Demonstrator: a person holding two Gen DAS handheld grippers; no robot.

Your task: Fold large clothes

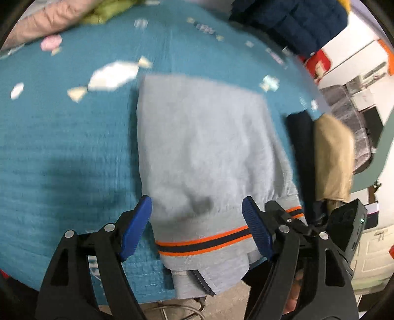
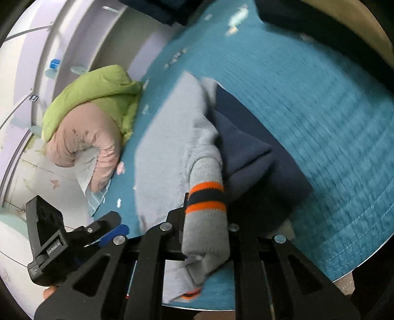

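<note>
A light grey sweater (image 1: 204,147) with an orange and navy striped hem (image 1: 204,242) lies folded on the teal quilted bed cover (image 1: 61,137). My left gripper (image 1: 197,229) is open just above its near hem, blue fingers (image 1: 138,226) on either side and apart from the cloth. In the right wrist view my right gripper (image 2: 206,216) is shut on the sweater's striped cuff (image 2: 205,199), holding the sleeve over the grey body (image 2: 167,137). A folded navy garment (image 2: 256,167) lies right beside it.
A pink and green padded jacket pile (image 2: 93,118) lies at the bed's far edge by the wall. A navy quilted jacket (image 1: 295,22) sits at the back. Dark and tan folded clothes (image 1: 330,152) lie to the sweater's right. The bed's near edge (image 1: 147,295) is just below my grippers.
</note>
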